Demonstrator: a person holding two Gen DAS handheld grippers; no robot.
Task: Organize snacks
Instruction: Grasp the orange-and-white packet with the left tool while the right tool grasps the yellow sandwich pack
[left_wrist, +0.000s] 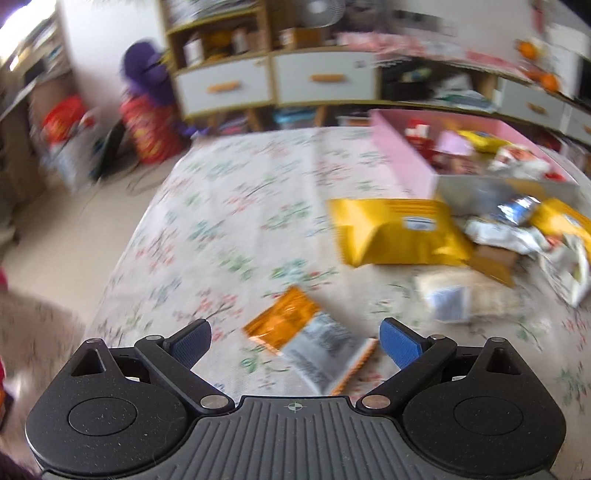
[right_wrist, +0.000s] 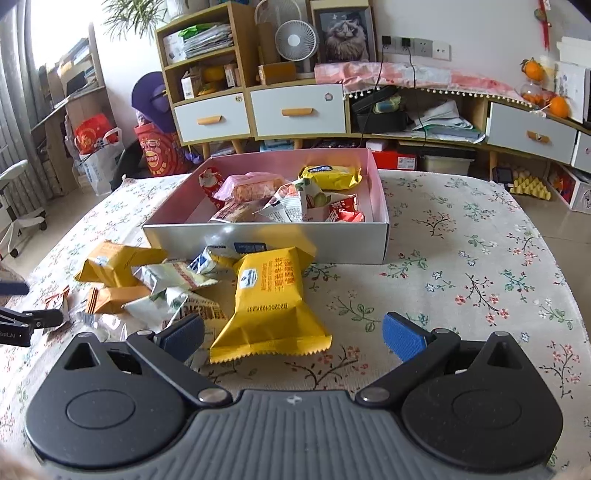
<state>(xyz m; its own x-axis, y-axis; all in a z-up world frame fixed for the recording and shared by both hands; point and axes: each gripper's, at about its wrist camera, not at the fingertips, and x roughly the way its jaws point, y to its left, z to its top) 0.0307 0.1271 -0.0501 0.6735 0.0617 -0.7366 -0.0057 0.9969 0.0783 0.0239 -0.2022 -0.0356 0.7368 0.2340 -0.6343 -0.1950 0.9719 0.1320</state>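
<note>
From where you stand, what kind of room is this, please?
Most likely a living room in a home: a table with a floral tablecloth, a low wooden cabinet with white drawers, and a small desk fan beside a framed cat picture.

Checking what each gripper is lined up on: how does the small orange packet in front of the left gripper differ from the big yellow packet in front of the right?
The orange packet is small and part grey; the yellow packet is much bigger and all yellow. The orange packet lies alone on the tablecloth; the yellow one leans against a heap of snacks. Neither is in the box.
</note>
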